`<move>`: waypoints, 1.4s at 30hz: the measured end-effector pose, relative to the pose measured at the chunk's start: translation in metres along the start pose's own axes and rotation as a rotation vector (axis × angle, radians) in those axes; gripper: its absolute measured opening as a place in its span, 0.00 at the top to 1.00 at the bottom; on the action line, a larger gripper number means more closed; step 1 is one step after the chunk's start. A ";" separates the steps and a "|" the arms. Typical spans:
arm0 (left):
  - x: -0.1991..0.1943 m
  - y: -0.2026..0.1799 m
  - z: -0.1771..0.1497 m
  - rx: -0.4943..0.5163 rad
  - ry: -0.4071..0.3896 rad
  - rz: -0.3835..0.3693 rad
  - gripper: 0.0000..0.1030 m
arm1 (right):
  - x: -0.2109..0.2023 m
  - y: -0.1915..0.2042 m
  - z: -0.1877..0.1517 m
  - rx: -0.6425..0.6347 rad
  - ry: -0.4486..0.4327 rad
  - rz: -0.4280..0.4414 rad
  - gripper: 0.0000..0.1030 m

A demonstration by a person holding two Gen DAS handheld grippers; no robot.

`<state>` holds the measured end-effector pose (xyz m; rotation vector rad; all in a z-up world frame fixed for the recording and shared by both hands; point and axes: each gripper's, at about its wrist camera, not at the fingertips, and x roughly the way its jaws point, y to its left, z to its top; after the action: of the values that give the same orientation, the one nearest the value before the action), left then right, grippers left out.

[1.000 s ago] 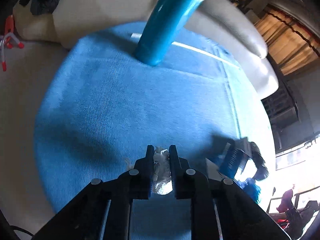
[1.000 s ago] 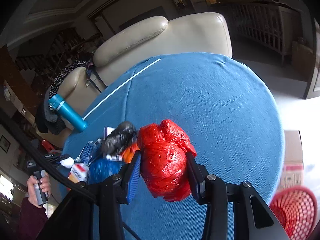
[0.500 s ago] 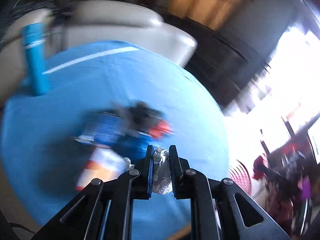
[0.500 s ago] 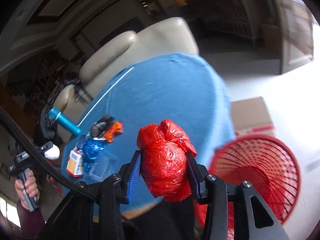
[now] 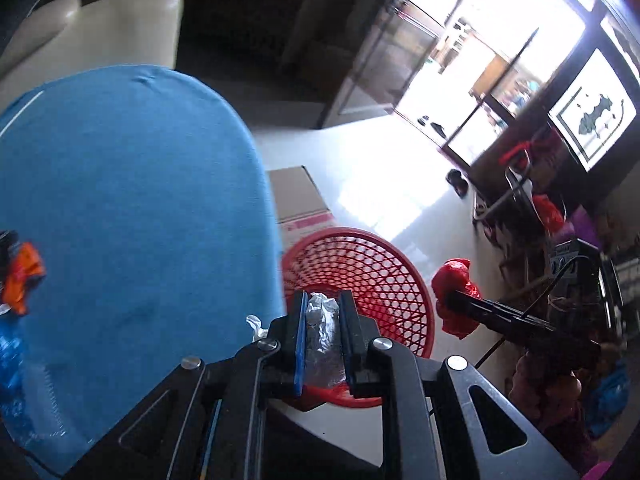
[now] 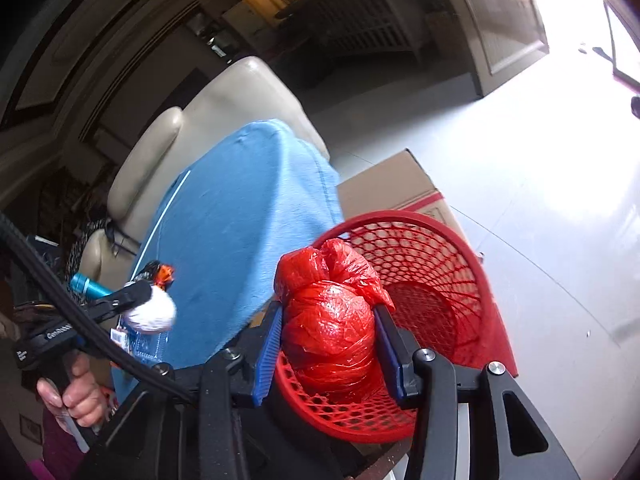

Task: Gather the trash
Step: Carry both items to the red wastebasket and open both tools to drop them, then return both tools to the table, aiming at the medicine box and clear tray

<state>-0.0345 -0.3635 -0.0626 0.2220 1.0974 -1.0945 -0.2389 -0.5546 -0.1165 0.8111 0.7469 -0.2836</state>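
A red mesh basket (image 5: pixel 360 237) (image 6: pixel 472 280) stands on the floor beside the blue-clothed table (image 5: pixel 120 180) (image 6: pixel 240 220). My right gripper (image 6: pixel 328 316) (image 5: pixel 454 300) hangs over the basket with a knotted red plastic bag (image 6: pixel 328 312) (image 5: pixel 452 280) between its pads. Its jaws are opening, and the pads still touch the bag. My left gripper (image 5: pixel 322 304) (image 6: pixel 146 296) is shut on a crumpled white and foil wrapper (image 5: pixel 320 320) (image 6: pixel 154 314), near the table's edge and the basket's rim.
An orange wrapper (image 5: pixel 22 276) (image 6: pixel 164 272), blue packets (image 5: pixel 8 360) and a teal bottle (image 6: pixel 86 286) lie on the table. A cardboard box (image 5: pixel 296 196) (image 6: pixel 392 188) sits behind the basket. A cream armchair (image 5: pixel 100 28) (image 6: pixel 224 108) stands beyond the table. A hand (image 6: pixel 76 396) grips the left handle.
Both grippers swung from over the table to the red basket beside it, each still carrying its trash. The left one rolled as it moved.
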 end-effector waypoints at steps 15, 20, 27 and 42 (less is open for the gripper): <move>-0.036 0.040 -0.036 0.033 -0.033 0.161 0.44 | 0.010 0.008 0.005 0.033 -0.027 0.070 0.37; -0.108 0.107 -0.086 -0.120 -0.109 0.297 0.43 | 0.031 0.058 0.007 -0.056 0.011 0.130 0.37; -0.209 0.202 -0.161 -0.381 -0.280 0.592 0.33 | 0.088 0.154 -0.006 -0.203 0.149 0.235 0.37; -0.215 0.249 -0.191 -0.470 -0.246 0.607 0.32 | 0.180 0.337 -0.079 -0.511 0.293 0.287 0.37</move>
<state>0.0443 0.0089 -0.0705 0.0349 0.9445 -0.2979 0.0186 -0.2623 -0.0924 0.4647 0.9135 0.2848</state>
